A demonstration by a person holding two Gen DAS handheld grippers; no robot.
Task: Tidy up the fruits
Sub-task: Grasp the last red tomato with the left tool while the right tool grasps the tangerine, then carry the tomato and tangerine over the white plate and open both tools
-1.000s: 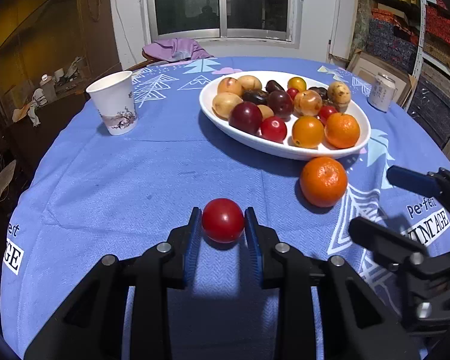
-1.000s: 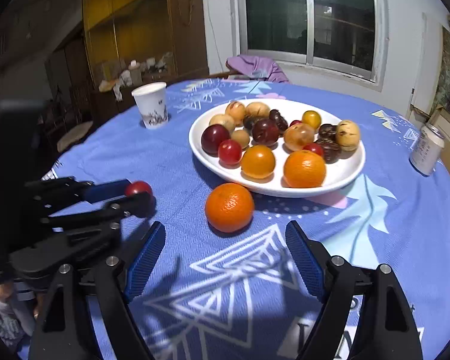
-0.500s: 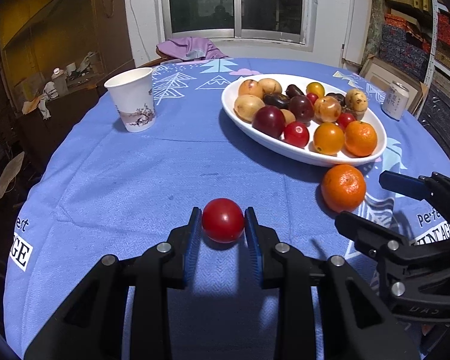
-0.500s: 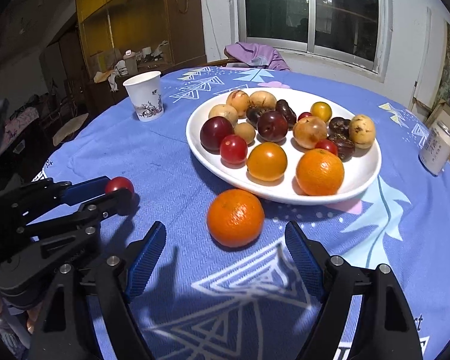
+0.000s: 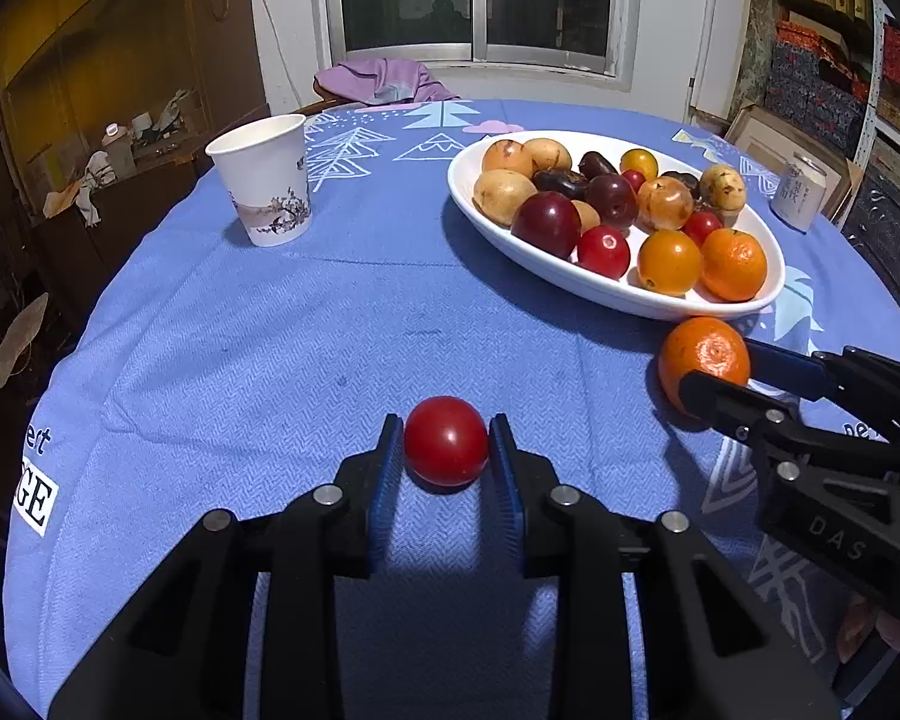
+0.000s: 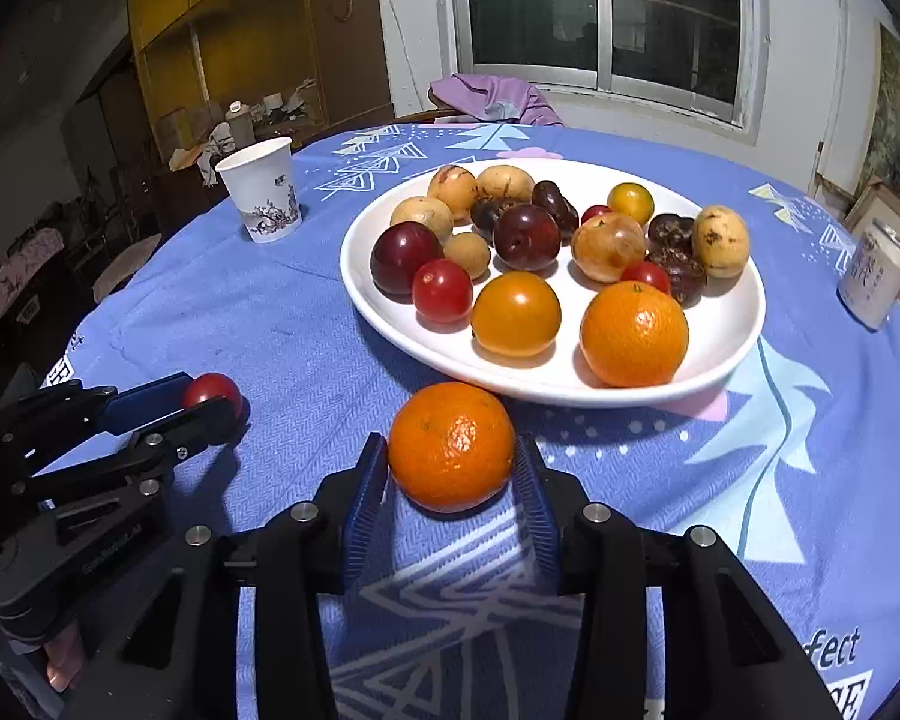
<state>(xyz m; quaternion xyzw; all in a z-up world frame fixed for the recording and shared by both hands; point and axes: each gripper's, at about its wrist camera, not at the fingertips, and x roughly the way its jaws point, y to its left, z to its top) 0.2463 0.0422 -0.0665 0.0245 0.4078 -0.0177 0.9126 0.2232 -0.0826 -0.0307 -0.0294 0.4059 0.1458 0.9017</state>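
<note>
Tomato [image 5: 446, 441] (left-held), orange [image 6: 451, 446] between closing fingers [image 6: 365, 495]

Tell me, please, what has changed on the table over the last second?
The right gripper moved forward around the orange beside the plate; its jaws, wide apart before, are closing and now meet the orange's sides. The left gripper stays clamped on the red tomato on the cloth. Plate, cup and can are unmoved.
</note>
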